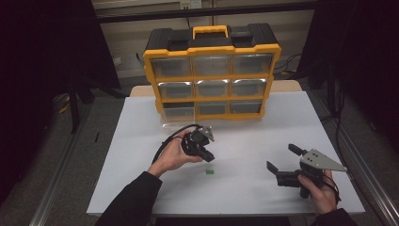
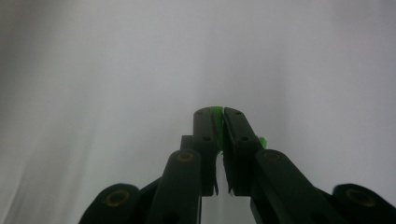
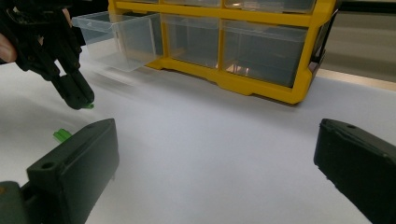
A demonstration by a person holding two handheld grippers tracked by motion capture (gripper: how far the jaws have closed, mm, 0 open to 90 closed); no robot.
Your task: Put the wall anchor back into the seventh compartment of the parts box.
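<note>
My left gripper (image 1: 209, 158) hangs over the middle of the white table (image 1: 141, 155), tilted down. Its jaws are shut on a small green piece (image 2: 215, 111), whose tip shows between the jaw ends (image 3: 88, 106). A second small green piece (image 1: 209, 172) lies on the table just in front of that gripper, also seen at low left in the right gripper view (image 3: 60, 135). My right gripper (image 1: 281, 157) rests low at the front right, its jaws wide open with nothing between them (image 3: 215, 158).
A yellow and black organizer (image 1: 211, 49) with clear drawers stands at the back of the table. Its bottom left drawer (image 1: 179, 114) is pulled out toward me, just behind the left gripper. The table's right edge lies close to my right hand.
</note>
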